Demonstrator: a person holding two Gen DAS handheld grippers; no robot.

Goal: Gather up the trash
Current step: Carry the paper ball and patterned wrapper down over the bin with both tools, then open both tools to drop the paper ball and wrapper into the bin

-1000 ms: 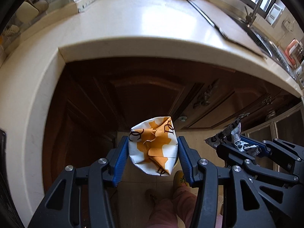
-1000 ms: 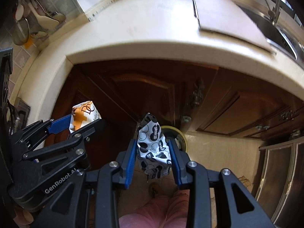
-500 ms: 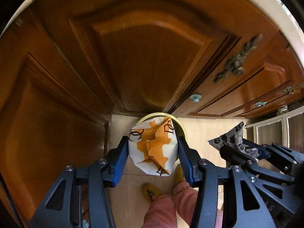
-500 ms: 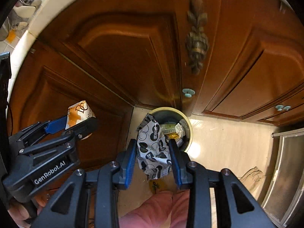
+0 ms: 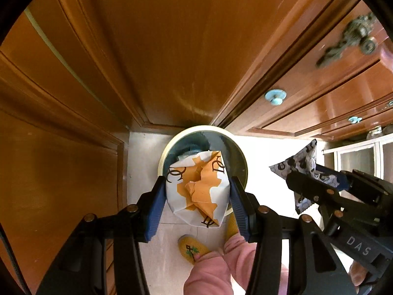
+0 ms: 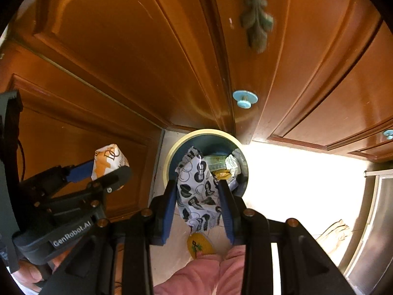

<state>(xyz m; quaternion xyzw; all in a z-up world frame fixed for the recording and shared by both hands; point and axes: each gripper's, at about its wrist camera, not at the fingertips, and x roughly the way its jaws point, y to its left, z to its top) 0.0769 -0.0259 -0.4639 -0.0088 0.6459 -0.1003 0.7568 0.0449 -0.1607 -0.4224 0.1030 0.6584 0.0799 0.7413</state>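
Both grippers have dropped from the height of the pale table to low in front of the brown wooden cabinet doors (image 5: 172,56), so the round cream-rimmed bin (image 5: 242,154) on the floor now fills the middle of each view.

On the left, the left gripper (image 5: 197,191) points steeply down, its blue fingers (image 5: 157,204) set moderately apart and pressed against both sides of a crumpled white-and-orange printed paper wrapper (image 5: 196,189). That wrapper hangs over the near part of the bin's mouth. It looks light and soft, folding in on itself; squeezing across its bulky middle, as now, seems the surest hold, since a loose corner would likely tear or slip free.

To the right, the right gripper (image 6: 199,196) also points down, its blue fingers (image 6: 172,201) closer together and clamped on a crumpled white wrapper with black print (image 6: 199,191). This one looks thinner and floppier, with a pointed end sticking out past the fingertips towards the bin, where other scraps (image 6: 221,167) already lie.

Below both grippers show the person's pink trousers (image 6: 208,275) and a yellow slipper (image 6: 200,244). Judging by this, both wrappers are about ready to be let go.
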